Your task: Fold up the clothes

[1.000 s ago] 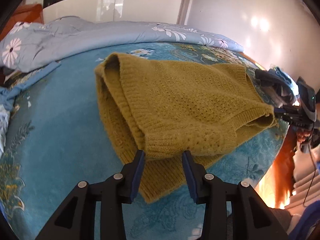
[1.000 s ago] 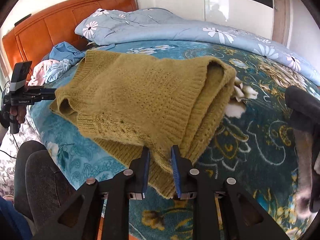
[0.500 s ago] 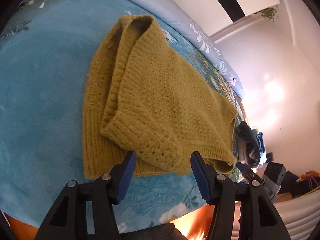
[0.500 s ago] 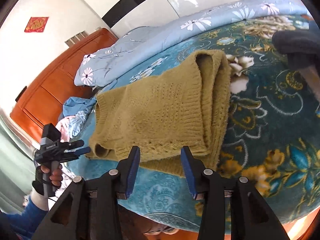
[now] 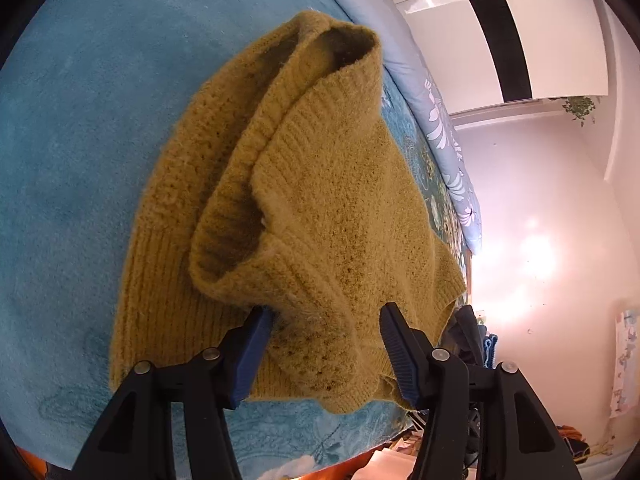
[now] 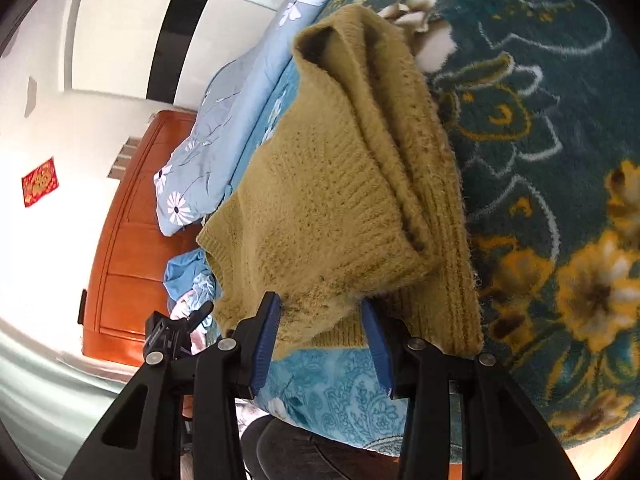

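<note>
A mustard knit sweater (image 5: 340, 200) lies folded on the teal bed blanket (image 5: 80, 160). Its near ribbed corner sits between the fingers of my left gripper (image 5: 322, 320), whose jaws are closing; the left pad touches the knit and the right pad stands clear. In the right wrist view the sweater's (image 6: 328, 200) other near corner bulges between the fingers of my right gripper (image 6: 322, 312), which is open around it. Both views are rolled sideways. The left gripper (image 6: 172, 332) also shows at the bed's far side.
A light blue flowered quilt (image 6: 240, 112) lies along the far side of the bed, against an orange wooden headboard (image 6: 120, 260). Loose blue and pink clothes (image 6: 188, 276) are heaped by the headboard. A person's dark trouser leg (image 6: 300, 448) is at the bed's edge.
Both grippers have rolled sideways, sunk and pushed forward, so the sweater's near corners now sit between their fingers. The right gripper's jaws stand wider than a second ago.
</note>
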Demonstrator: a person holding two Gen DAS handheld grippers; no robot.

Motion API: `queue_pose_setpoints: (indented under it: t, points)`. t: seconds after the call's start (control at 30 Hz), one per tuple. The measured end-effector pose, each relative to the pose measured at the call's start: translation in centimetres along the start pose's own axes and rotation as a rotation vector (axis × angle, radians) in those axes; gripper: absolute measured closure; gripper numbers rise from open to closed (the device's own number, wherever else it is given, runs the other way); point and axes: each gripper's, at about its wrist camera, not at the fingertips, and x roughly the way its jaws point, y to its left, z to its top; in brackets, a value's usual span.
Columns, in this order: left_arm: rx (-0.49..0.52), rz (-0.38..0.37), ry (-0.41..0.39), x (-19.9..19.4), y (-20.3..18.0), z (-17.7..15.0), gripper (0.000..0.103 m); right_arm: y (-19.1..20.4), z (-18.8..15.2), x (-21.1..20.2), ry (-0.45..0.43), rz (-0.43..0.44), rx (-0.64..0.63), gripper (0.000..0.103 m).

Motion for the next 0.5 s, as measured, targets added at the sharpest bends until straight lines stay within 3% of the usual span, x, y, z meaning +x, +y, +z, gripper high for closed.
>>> queue_pose_setpoints:
  t: [0.07,0.13,0.17,0.2,0.23,0.3,0.4,0.5]
  points:
    - [-0.003,0.029,-0.014,-0.1,0.1,0.2,0.069,-0.4,0.2,-0.1,-0.020,0.008,0.038,0.059]
    - [-0.013,0.048,-0.024,-0.1,0.4,0.4,0.083,-0.7,0.4,-0.2,-0.039,0.004,0.068,0.063]
    - [-0.018,0.057,-0.029,-0.1,0.5,0.5,0.091,-0.6,0.7,-0.2,-0.045,-0.005,0.071,0.079]
    - [-0.014,0.058,-0.032,-0.1,0.3,0.8,0.091,-0.2,1.1,-0.2,-0.051,-0.012,0.061,0.090]
    - [-0.007,0.058,-0.034,-0.1,0.0,1.1,0.092,0.4,1.7,-0.2,-0.056,-0.015,0.045,0.093]
    - [0.032,0.026,-0.064,-0.8,-1.6,2.1,0.092,1.6,2.9,-0.2,-0.065,-0.021,0.012,0.093]
    - [0.183,-0.045,-0.161,-3.7,-5.6,3.0,0.093,5.9,4.7,-1.9,-0.156,0.002,-0.147,0.093]
    - [0.319,-0.063,-0.205,-6.0,-7.5,2.3,0.092,8.4,4.8,-3.6,-0.215,0.019,-0.273,0.093]
